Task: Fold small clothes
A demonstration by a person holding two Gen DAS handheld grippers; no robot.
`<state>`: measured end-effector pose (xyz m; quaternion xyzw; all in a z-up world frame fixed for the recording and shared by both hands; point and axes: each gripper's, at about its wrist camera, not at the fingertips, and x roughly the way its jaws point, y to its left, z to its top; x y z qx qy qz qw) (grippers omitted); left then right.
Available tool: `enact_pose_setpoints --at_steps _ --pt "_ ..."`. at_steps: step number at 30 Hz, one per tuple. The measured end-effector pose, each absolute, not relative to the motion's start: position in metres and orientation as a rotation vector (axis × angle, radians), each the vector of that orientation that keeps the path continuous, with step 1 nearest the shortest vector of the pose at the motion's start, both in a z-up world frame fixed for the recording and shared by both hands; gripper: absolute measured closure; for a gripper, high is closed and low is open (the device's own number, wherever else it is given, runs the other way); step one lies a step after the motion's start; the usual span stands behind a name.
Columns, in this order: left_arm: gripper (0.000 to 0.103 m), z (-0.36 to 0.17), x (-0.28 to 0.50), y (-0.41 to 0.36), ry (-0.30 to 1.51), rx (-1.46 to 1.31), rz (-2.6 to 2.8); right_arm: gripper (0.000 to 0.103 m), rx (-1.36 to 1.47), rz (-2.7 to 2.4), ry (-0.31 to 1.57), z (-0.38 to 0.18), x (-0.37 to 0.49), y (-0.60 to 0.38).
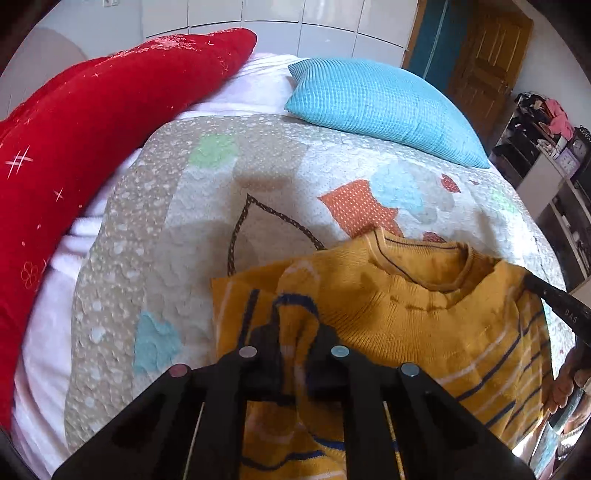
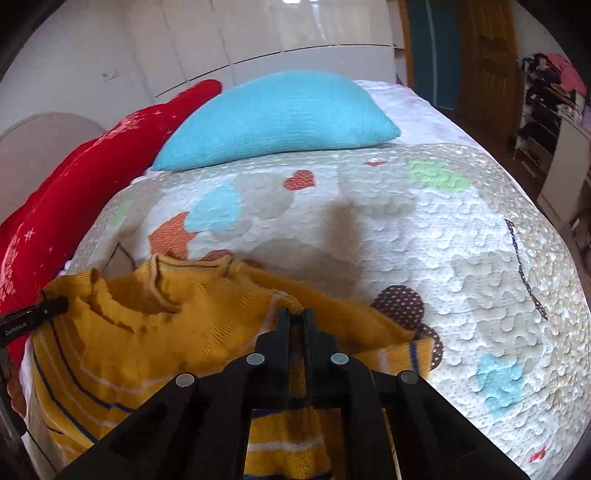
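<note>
A small mustard-yellow knitted sweater (image 1: pixel 406 317) with navy and white stripes lies on the patterned quilt (image 1: pixel 221 192), collar away from me. My left gripper (image 1: pixel 295 332) is shut on a bunched fold of the sweater near its left shoulder. In the right wrist view the sweater (image 2: pixel 147 332) lies at lower left, and my right gripper (image 2: pixel 295 317) is shut on the sweater's right shoulder edge. The right gripper's finger shows at the right edge of the left wrist view (image 1: pixel 554 299). The left gripper's finger shows at the left edge of the right wrist view (image 2: pixel 37 314).
A turquoise pillow (image 1: pixel 384 107) and a red pillow (image 1: pixel 92 140) lie at the head of the bed. White wardrobe doors (image 1: pixel 295 18) stand behind. A wooden door (image 1: pixel 484 59) and cluttered shelves (image 1: pixel 546 129) are at the right. The quilt (image 2: pixel 424 240) extends right of the sweater.
</note>
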<state>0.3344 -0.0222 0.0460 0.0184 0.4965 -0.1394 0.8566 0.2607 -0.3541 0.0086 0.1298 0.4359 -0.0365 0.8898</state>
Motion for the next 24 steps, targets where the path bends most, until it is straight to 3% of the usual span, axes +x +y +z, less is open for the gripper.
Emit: enact_pose_setpoints --at_steps 2,6,8,10,11,13,15,18,24 --pt "0.094 0.033 0.346 -0.035 1.05 0.103 -0.237 0.096 0.257 -0.109 0.941 -0.006 0.266 -0.36" --pt "0.078 -0.001 0.362 -0.026 1.141 0.034 -0.168 0.094 0.325 -0.136 0.971 -0.033 0.266 -0.375" --pt "0.07 -0.001 0.36 -0.01 1.139 -0.075 -0.184 0.09 0.424 -0.117 0.97 -0.037 0.265 -0.389" --pt "0.054 0.005 0.354 0.007 1.144 -0.166 -0.181 0.089 0.486 -0.092 0.975 -0.039 0.264 -0.398" --pt "0.052 0.01 0.349 0.015 1.141 -0.2 -0.17 0.087 0.494 -0.086 0.974 -0.037 0.262 -0.4" --pt "0.044 0.024 0.334 0.031 1.116 -0.244 -0.173 0.074 0.484 -0.111 0.957 -0.027 0.251 -0.4" --pt "0.037 0.042 0.312 0.045 1.079 -0.258 -0.177 0.069 0.478 -0.128 0.904 -0.008 0.231 -0.401" --pt "0.023 0.062 0.273 0.064 1.02 -0.26 -0.167 0.053 0.468 -0.12 0.837 0.022 0.193 -0.403" --pt "0.019 0.048 0.21 0.096 1.062 -0.338 -0.2 0.041 0.464 -0.096 0.796 0.047 0.109 -0.408"
